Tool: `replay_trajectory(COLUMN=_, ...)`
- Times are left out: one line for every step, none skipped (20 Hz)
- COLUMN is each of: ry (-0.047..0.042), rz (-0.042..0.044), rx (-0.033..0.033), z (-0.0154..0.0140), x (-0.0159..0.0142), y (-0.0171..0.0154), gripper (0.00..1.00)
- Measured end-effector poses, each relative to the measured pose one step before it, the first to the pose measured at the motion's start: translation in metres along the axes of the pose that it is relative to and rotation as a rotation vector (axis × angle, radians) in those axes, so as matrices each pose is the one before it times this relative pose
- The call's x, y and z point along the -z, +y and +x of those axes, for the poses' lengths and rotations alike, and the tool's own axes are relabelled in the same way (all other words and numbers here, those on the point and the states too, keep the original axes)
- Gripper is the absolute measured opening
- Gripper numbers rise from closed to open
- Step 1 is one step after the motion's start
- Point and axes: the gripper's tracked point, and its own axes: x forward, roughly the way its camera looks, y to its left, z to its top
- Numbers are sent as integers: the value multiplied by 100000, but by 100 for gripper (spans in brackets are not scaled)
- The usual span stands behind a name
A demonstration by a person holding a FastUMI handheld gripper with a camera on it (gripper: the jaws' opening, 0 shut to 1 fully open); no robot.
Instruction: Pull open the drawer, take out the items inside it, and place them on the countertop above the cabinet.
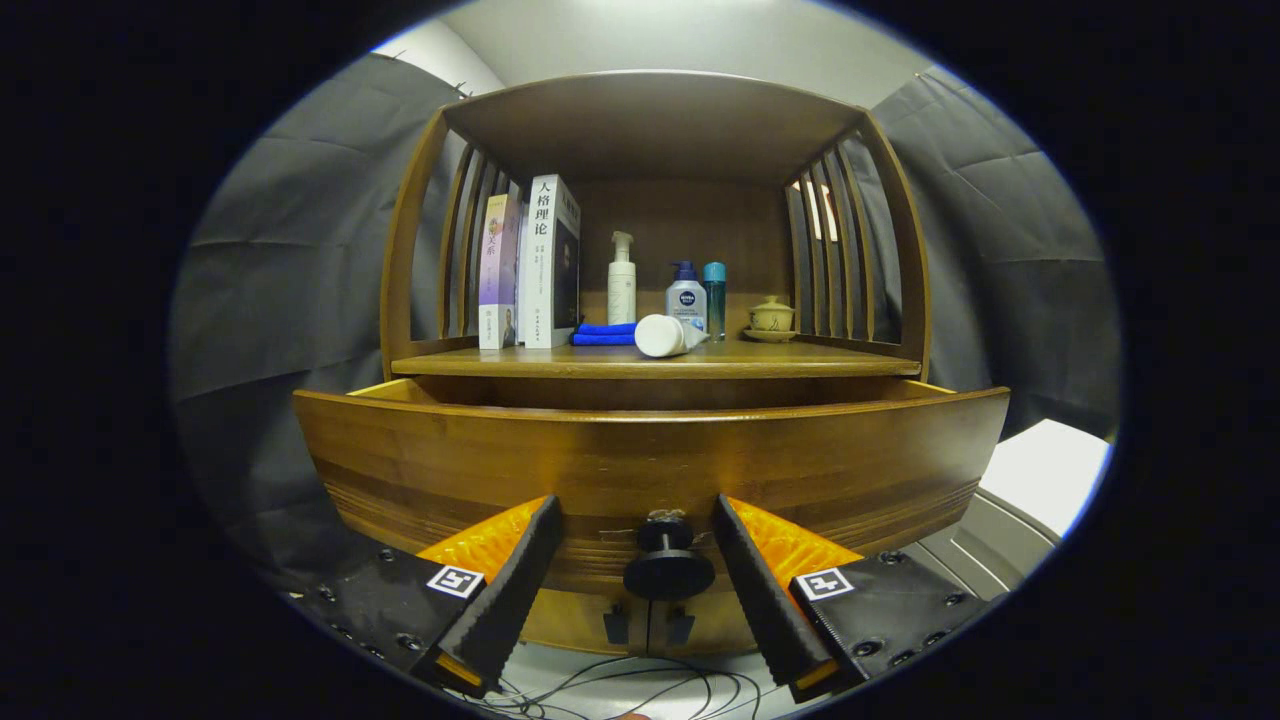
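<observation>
Presently my tongs [668,575] stand spread in the lower middle of the frame, the dark drawer knob [668,562] sitting between the two fingers with a gap on either side; neither finger touches it, so I hold nothing. The drawer [650,465] fills the centre of the frame and appears partly drawn out: its front stands forward of the cabinet, and a dark gap shows behind its top edge. Its inside is hidden from this low angle, so I cannot tell what it contains.

Judgement on the step in hand: either the pull is unfinished or I am letting go after it. To do it well, I would close squarely on the knob's stem, pull straight back along the runners without twisting, then rise above the front edge to inspect the interior before reaching in.

The bench [800,358] above the drawer, upper centre, already carries two upright books [530,262], a folded blue cloth [605,333], a white pump bottle [621,280], a white tube [665,335] lying on its side, a blue-capped pump bottle [687,295], a teal-capped bottle [714,290] and a small lidded cup [771,315]. Free space lies towards the right front.

Legible writing: the taller book's spine bears Chinese characters; the blue-capped bottle carries a round dark-blue logo, too small to read with confidence.
</observation>
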Motion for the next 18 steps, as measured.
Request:
replay_trajectory(ry=51, rz=58, rx=116, z=400, x=-5, y=58, gripper=97)
replay_trajectory(ry=162, rz=182, rx=127, z=251, x=-55, y=-19, gripper=98)
replay_trajectory(ry=118, rz=28, rx=125, z=332, x=-49, y=22, gripper=97)
replay_trajectory(ry=202, rz=45, rx=72, z=302, x=-76, y=41, gripper=97)
replay_trajectory(ry=320, rz=-228, rx=29, z=388, x=-43, y=-1, gripper=97)
replay_trajectory(ry=120, rz=-32, rx=18, z=287, x=-76, y=-44, gripper=97)
replay_trajectory(ry=248, rz=-60, rx=-39, z=325, x=-37, y=19, gripper=97)
replay_trajectory(ry=3, rz=75, rx=-28, z=215, x=-39, y=17, gripper=97)
replay_trajectory(ry=190, rz=98, rx=-79, z=304, x=-32, y=-10, gripper=97)
replay_trajectory(ry=84, rz=-107, rx=-70, z=287, x=-109, y=-13, gripper=97)
replay_trajectory(ry=145, rz=-137, rx=-17, z=252, x=16, y=3, gripper=97)
replay_trajectory(ry=154, rz=-181, rx=-17, z=234, x=-91, y=-42, gripper=97)
replay_trajectory(ry=119, rz=110, rx=-39, z=263, x=4, y=12, gripper=97)
replay_trajectory(ry=175, rz=158, rx=-46, z=213, x=-56, y=-18, gripper=97)
replay_trajectory(ry=83, rz=209, rx=-19, z=232, x=-67, y=30, gripper=97)
replay_trajectory(ry=88, rz=265, rx=-11, z=210, x=-27, y=9, gripper=97)
replay_trajectory(ry=-30, rz=156, rx=-32, z=61, x=-323, y=72, gripper=97)
replay_trajectory(ry=40, rz=154, rx=-86, z=236, x=-20, y=-10, gripper=98)
